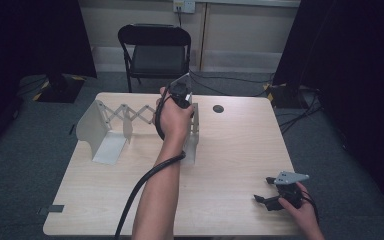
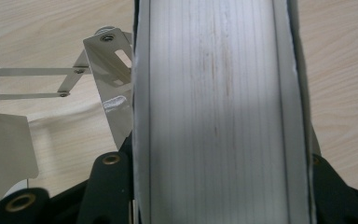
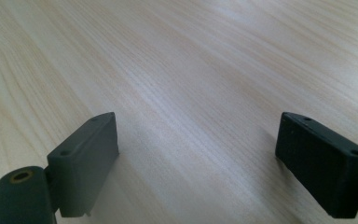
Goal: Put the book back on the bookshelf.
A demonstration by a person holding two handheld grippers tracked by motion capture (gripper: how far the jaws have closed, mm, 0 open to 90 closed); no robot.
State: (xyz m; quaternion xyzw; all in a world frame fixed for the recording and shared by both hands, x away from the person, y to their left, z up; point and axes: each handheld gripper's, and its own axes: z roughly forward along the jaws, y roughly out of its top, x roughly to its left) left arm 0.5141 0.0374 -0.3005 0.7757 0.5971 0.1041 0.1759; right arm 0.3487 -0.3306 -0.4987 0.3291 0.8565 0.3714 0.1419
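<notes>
An expanding metal rack stands on the far left of the table [image 1: 240, 150]: a left end plate [image 1: 92, 125], a scissor lattice [image 1: 130, 115] and a right end plate [image 1: 192, 145]. My left gripper [image 1: 184, 100] comes down on the top of the right end plate and is shut on it. In the left gripper view the plate's top edge [image 2: 219, 107] runs up the middle between my black fingers [image 2: 109, 182], with the lattice [image 2: 32, 84] off to the left. My right gripper [image 1: 264, 190] rests near the table's front right corner, open, with bare wood between its fingers [image 3: 88, 158].
A black folding chair [image 1: 155, 50] stands behind the table. A dark round cable hole [image 1: 218, 108] sits in the tabletop right of the rack. The left gripper's cable [image 1: 140, 190] trails back over the front edge. Dark curtains hang on both sides.
</notes>
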